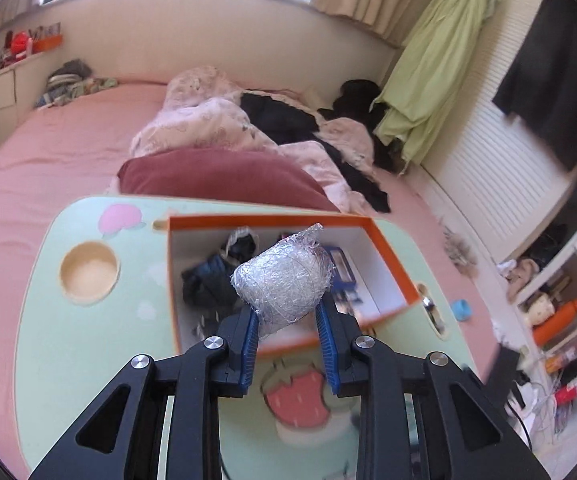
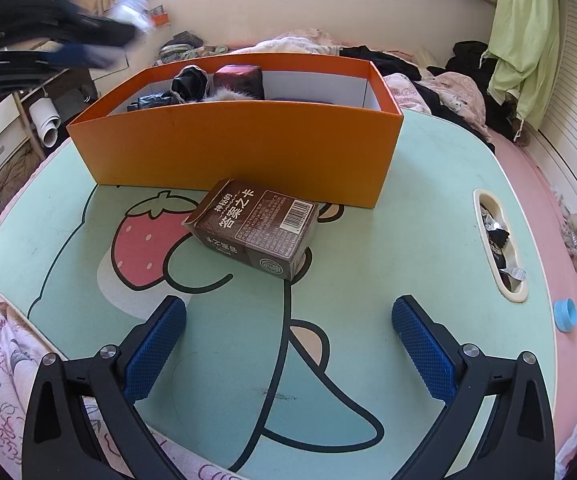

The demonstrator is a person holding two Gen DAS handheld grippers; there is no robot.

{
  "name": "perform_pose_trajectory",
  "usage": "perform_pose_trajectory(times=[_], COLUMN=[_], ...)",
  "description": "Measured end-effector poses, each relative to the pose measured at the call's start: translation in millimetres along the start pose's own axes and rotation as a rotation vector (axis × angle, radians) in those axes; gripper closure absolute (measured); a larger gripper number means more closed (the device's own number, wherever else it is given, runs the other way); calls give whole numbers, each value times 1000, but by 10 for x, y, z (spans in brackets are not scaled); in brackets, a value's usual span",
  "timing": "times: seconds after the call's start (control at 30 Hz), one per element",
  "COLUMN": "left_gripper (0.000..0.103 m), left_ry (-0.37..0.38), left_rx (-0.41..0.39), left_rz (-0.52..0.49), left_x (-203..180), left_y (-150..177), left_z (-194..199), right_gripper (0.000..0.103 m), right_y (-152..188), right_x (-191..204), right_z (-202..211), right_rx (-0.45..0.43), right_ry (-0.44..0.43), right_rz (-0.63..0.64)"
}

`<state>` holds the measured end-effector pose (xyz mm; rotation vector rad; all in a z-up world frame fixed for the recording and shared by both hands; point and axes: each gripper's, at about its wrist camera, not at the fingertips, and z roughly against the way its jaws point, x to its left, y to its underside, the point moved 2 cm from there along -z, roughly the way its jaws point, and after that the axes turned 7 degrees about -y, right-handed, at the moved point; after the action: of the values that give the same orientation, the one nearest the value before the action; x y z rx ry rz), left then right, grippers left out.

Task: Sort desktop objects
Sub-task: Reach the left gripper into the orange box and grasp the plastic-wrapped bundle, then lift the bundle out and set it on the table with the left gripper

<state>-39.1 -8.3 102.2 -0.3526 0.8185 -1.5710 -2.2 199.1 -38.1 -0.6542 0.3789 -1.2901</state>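
While a bedroom with a pink bed (image 1: 48, 148), a heaped quilt (image 1: 208, 120) and a green curtain (image 1: 436, 60) is seen beyond the jaws, a mint-green lap table (image 2: 388, 240) printed with a strawberry (image 2: 144, 244) is set beneath them. A silvery plastic-wrapped roll (image 1: 284, 280) is clenched between the blue pads of the left gripper (image 1: 286, 312) and held above the orange box (image 1: 272, 222). What lies in the box is blurred and partly hidden behind the roll; dark items can be made out, no more. The right gripper (image 2: 288, 316) is held with its jaws released and nothing between them; ahead of them a brown carton (image 2: 252, 228) is lying on the table, just before the box wall. The left gripper is only a dark smear at the upper left of the right wrist view.
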Motion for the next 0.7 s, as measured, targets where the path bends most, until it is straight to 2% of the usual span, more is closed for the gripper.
perform_pose_trajectory(times=[0.1, 0.17, 0.27, 0.3, 0.37, 0.4, 0.43, 0.5, 0.57, 0.67, 0.7], left_gripper=[77, 77, 71, 61, 53, 41, 24, 0, 0, 0, 0], left_ry=[6, -24, -141, -186, -207, -193, -177, -178, -200, -323, -287], left_rx=[56, 88, 98, 110, 84, 61, 21, -47, -62, 53, 39], left_rz=[-48, -88, -152, -155, -148, -142, -135, -133, -155, -201, -170], left_x=[-62, -116, -139, -124, -102, -95, -92, -76, -52, 44, 96], left_y=[304, 551, 828, 866, 880, 877, 875, 915, 1012, 1221, 1268], left_z=[-94, -251, -543, -646, -620, -557, -442, -242, -141, -383, -418], right_gripper=[0, 0, 0, 0, 0, 0, 0, 0, 0, 0, 0], right_y=[-13, -14, -23, -23, -26, -27, -29, -19, -22, -15, -19], right_x=[-6, 0, -1, 0, 4, 6, 6, 5, -2, 8, 5], right_z=[-4, -2, -2, -2, -1, -2, 0, 14, 21, 28, 28], right_rx=[0, 1, 2, 1, 2, 2, 1, 1, 0, 1, 1], right_ry=[0, -1, -1, -1, -2, -1, 0, -3, -3, -3, -2], right_rz=[0, 0, 0, 0, -1, 0, 1, -2, -1, -1, 0])
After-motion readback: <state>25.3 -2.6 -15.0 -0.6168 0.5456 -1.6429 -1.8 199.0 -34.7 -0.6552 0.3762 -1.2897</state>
